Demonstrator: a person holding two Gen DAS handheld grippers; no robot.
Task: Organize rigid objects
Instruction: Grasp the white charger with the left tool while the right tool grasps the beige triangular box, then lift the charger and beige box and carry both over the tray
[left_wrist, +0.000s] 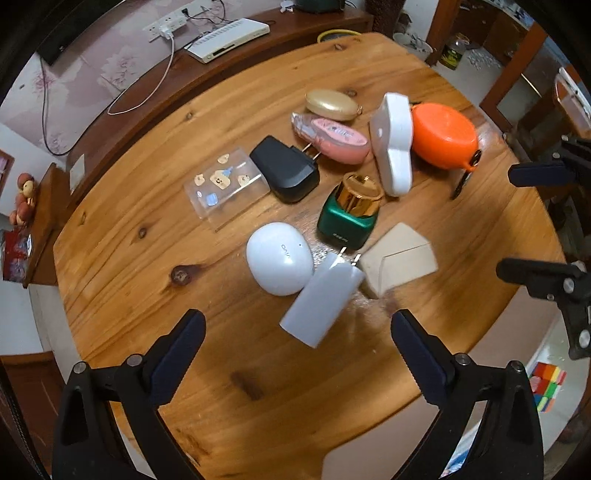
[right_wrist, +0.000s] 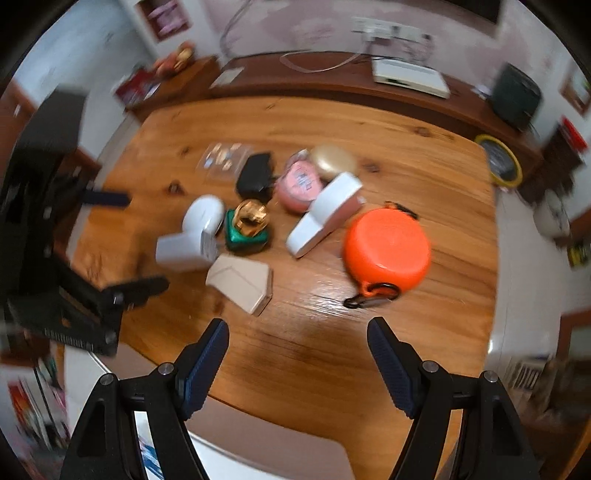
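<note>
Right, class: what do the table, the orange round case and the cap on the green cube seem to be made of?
Table: wood, apparently varnished; grain, knots and glare show.
Orange round case: probably moulded plastic or silicone; even colour, soft sheen.
Gold cap on the green cube: metal or metallised plastic; mirror-like reflections. The look cannot settle which.

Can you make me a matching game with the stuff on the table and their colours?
Things:
1. round case with clip
2. plug adapter
3. earbud case
4. oval case

Colours:
A. gold
B. white
C. orange
D. black

Pairs: 1-C, 2-D, 3-B, 4-A
</note>
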